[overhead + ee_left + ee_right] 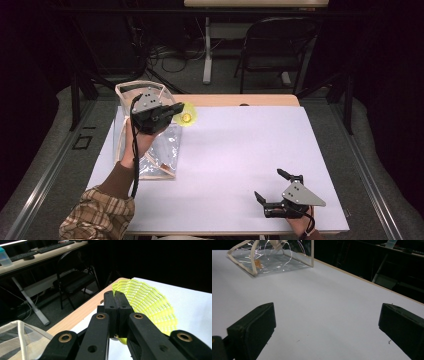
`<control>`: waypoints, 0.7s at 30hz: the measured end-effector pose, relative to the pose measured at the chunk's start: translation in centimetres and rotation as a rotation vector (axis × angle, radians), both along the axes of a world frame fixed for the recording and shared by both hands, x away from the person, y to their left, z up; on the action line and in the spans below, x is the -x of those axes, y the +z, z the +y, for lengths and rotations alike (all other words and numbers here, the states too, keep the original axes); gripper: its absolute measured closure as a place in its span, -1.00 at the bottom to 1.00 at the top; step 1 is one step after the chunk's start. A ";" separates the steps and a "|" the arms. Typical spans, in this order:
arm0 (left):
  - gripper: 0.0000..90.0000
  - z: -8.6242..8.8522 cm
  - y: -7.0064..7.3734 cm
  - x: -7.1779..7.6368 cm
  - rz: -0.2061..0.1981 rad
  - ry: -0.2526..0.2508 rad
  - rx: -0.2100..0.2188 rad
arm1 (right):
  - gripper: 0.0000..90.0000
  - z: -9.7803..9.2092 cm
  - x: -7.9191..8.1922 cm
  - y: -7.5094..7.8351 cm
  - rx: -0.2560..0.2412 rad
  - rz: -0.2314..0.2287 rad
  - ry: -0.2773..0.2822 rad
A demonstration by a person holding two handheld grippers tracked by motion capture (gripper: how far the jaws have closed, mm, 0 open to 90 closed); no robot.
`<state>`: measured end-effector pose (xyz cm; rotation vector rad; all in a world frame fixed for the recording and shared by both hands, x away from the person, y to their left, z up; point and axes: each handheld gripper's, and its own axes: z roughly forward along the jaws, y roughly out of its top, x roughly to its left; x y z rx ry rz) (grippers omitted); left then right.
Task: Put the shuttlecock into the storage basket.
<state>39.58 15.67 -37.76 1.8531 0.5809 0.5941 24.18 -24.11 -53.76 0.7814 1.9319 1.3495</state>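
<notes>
Yellow plastic shuttlecock [147, 305] sits pinched in our left hand-held gripper [172, 111] just right of the clear bag [150, 160], while our right hand-held gripper [270, 187], spread wide, rests well apart.

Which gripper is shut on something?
The left gripper, up by the clear bag: its jaws are clamped on the yellow shuttlecock. The right gripper, near the table's front edge, is open with nothing between its jaws.

Light wooden desk [280, 100] with a white sheet [240, 160] over most of it (far edge bare); clear plastic cream-trimmed pouch [160, 160] lies at its left.
</notes>
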 end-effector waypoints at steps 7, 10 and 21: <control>1.00 0.1 0.4 -0.8 0.008 0.009 -0.005 | -0.99 0.0 0.0 0.0 0.001 0.001 -0.002; 1.00 0.1 0.6 -1.4 0.014 0.014 -0.008 | -0.99 0.0 0.0 0.0 0.001 0.001 -0.002; 1.00 0.2 1.2 -2.6 0.022 0.030 -0.003 | -0.99 0.0 0.0 0.0 0.003 0.001 -0.002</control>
